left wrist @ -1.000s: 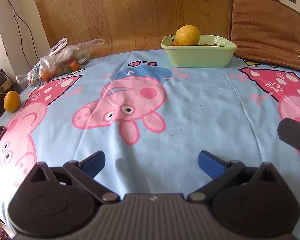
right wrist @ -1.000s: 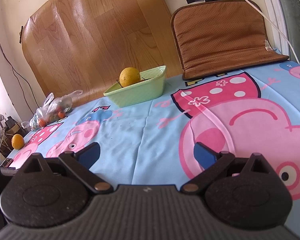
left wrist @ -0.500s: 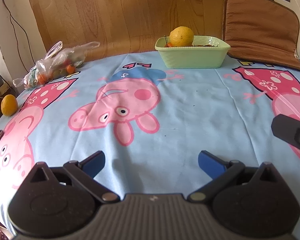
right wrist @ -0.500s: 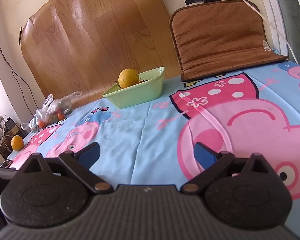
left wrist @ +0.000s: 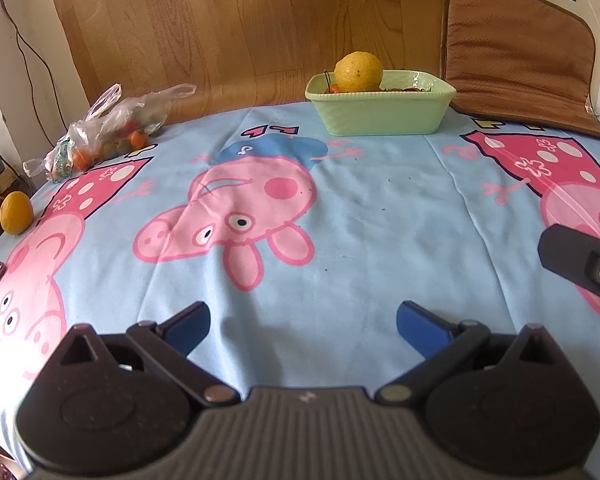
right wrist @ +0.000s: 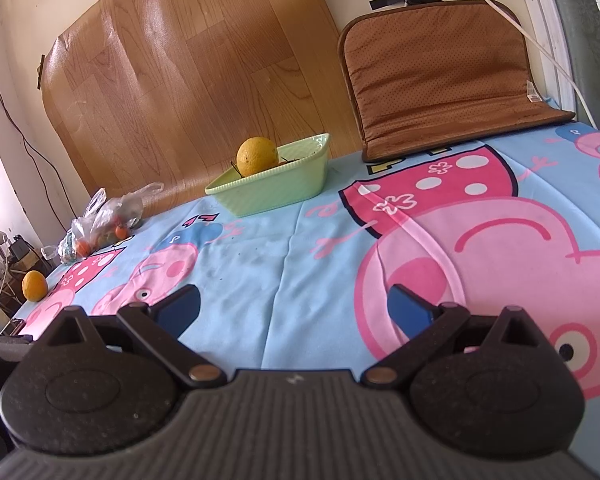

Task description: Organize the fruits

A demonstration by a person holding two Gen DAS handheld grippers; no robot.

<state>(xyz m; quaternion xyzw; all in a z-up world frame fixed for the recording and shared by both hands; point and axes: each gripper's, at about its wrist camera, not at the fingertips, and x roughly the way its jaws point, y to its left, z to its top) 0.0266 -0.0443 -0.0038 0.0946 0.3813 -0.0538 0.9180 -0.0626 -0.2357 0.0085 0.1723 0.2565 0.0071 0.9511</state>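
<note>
A pale green dish (left wrist: 380, 114) (right wrist: 272, 192) stands at the far side of the table with a yellow-orange fruit (left wrist: 358, 71) (right wrist: 257, 156) in it and some small fruit beside that. A second orange fruit (left wrist: 16, 213) (right wrist: 34, 286) lies alone at the table's left edge. A clear plastic bag (left wrist: 112, 132) (right wrist: 102, 224) holds several small red and orange fruits at the far left. My left gripper (left wrist: 302, 326) is open and empty, low over the cloth near the front. My right gripper (right wrist: 294, 308) is open and empty too, far from the dish.
A blue cartoon-pig cloth (left wrist: 360, 220) covers the table. A brown cushion (left wrist: 516, 68) (right wrist: 448, 76) leans at the back right. A wood-pattern sheet (left wrist: 240, 28) stands behind the dish. Part of the right gripper's body (left wrist: 580, 264) shows at the right edge.
Both grippers have drawn back and tilted a little, so the dish and the fruit look slightly farther away. Nothing was taken hold of or let go.
</note>
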